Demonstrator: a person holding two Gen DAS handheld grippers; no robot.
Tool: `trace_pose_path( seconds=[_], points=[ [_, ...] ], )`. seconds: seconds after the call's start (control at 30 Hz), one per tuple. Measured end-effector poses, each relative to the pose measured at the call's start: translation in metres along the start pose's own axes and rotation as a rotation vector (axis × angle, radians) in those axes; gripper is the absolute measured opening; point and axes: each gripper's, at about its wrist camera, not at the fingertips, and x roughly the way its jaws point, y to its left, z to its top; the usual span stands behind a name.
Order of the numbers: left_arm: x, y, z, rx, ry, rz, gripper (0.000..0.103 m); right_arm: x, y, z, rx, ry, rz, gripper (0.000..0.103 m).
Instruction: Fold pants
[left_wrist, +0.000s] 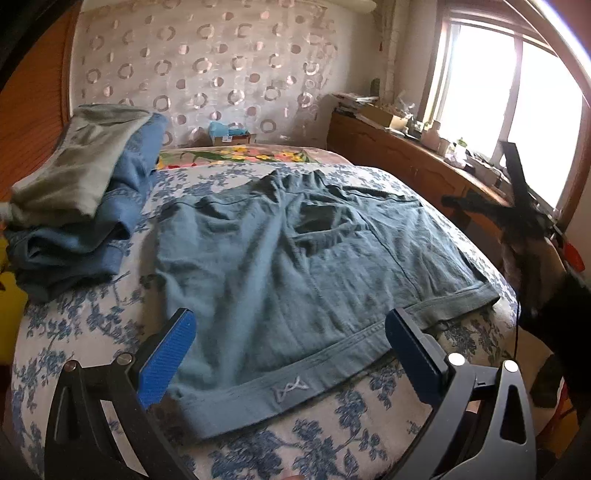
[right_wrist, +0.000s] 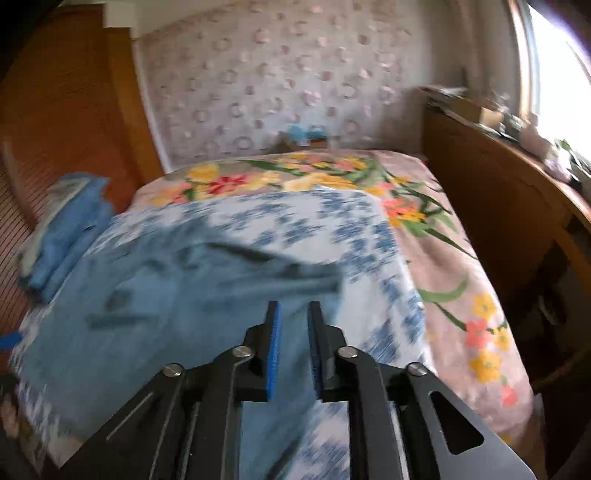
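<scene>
Here teal pants (left_wrist: 295, 266) lie spread mid-bed (left_wrist: 92, 314), hem toward 6 o'clock. Left gripper (left_wrist: 291, 343) gapes wide over that hem, likely lining up a pinch. Right gripper (right_wrist: 295, 350), narrow gap, nothing held, hovers at pants' 3 o'clock edge.

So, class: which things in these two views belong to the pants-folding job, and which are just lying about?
Belongs to the job:
- teal pants, spread flat
- left tool, open, empty
- right tool, narrow gap, empty

Lying about:
- pile of clothes
- floral blanket
- wooden cabinet
- blue box
</scene>
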Motion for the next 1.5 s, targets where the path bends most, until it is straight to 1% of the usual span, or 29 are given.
trace_pose_path(
  seconds=[0.03, 0.1, 0.2, 0.3, 0.37, 0.43, 0.57, 0.6, 0.63, 0.77, 0.83, 0.9, 1.03, 1.07, 1.13, 1.2, 1.37, 1.4, 1.47, 1.5],
  points=[
    [-0.002, 0.003, -0.001, -0.011, -0.001, -0.003, 0.102, -0.009, 0.006, -0.008, -0.02, -0.005, 0.015, 0.028],
    [-0.005, 0.008, -0.003, -0.024, -0.001, -0.003, 0.102, -0.02, 0.013, -0.021, -0.041, -0.008, 0.036, 0.043],
    [-0.008, 0.011, -0.008, -0.018, 0.006, 0.023, 0.102, -0.034, 0.019, -0.039, -0.058, -0.004, 0.047, 0.05],
    [-0.011, 0.015, -0.012, -0.021, 0.01, 0.041, 0.102, -0.045, 0.024, -0.053, -0.069, -0.014, 0.045, 0.054],
    [-0.014, 0.018, -0.016, -0.024, 0.015, 0.056, 0.101, -0.048, 0.026, -0.063, -0.071, -0.007, 0.05, 0.054],
    [-0.015, 0.02, -0.021, -0.016, 0.025, 0.087, 0.098, -0.05, 0.033, -0.071, -0.079, 0.003, 0.059, 0.054],
    [-0.018, 0.028, -0.031, -0.019, 0.029, 0.123, 0.094, -0.06, 0.04, -0.083, -0.117, 0.003, 0.042, 0.054],
    [-0.019, 0.032, -0.033, -0.029, 0.031, 0.132, 0.091, -0.06, 0.043, -0.084, -0.121, 0.005, 0.042, 0.054],
    [-0.019, 0.034, -0.035, -0.037, 0.032, 0.139, 0.084, -0.061, 0.044, -0.086, -0.124, 0.006, 0.044, 0.054],
    [-0.018, 0.043, -0.04, -0.057, 0.043, 0.152, 0.077, -0.058, 0.049, -0.094, -0.14, 0.013, 0.034, 0.054],
    [-0.018, 0.044, -0.042, -0.056, 0.048, 0.162, 0.07, -0.051, 0.05, -0.096, -0.133, 0.023, 0.031, 0.054],
    [-0.017, 0.046, -0.045, -0.058, 0.061, 0.162, 0.066, -0.046, 0.049, -0.099, -0.126, 0.032, 0.026, 0.054],
    [-0.015, 0.046, -0.049, -0.06, 0.076, 0.154, 0.054, -0.047, 0.048, -0.101, -0.117, 0.004, 0.024, 0.055],
    [-0.014, 0.045, -0.05, -0.059, 0.078, 0.149, 0.053, -0.047, 0.048, -0.101, -0.116, 0.001, 0.022, 0.055],
    [-0.013, 0.043, -0.051, -0.054, 0.081, 0.135, 0.046, -0.046, 0.05, -0.102, -0.116, -0.003, 0.019, 0.055],
    [-0.012, 0.041, -0.052, -0.052, 0.08, 0.118, 0.042, -0.045, 0.051, -0.104, -0.118, -0.006, 0.019, 0.056],
    [-0.008, 0.037, -0.052, -0.044, 0.082, 0.126, 0.039, -0.045, 0.053, -0.109, -0.116, -0.013, 0.025, 0.058],
    [-0.007, 0.037, -0.051, -0.044, 0.081, 0.127, 0.037, -0.046, 0.052, -0.11, -0.114, -0.017, 0.025, 0.059],
    [-0.006, 0.037, -0.05, -0.046, 0.078, 0.127, 0.028, -0.046, 0.051, -0.111, -0.112, -0.023, 0.02, 0.061],
    [-0.005, 0.036, -0.049, -0.045, 0.074, 0.133, 0.02, -0.046, 0.051, -0.111, -0.111, -0.024, 0.017, 0.061]
  ],
)
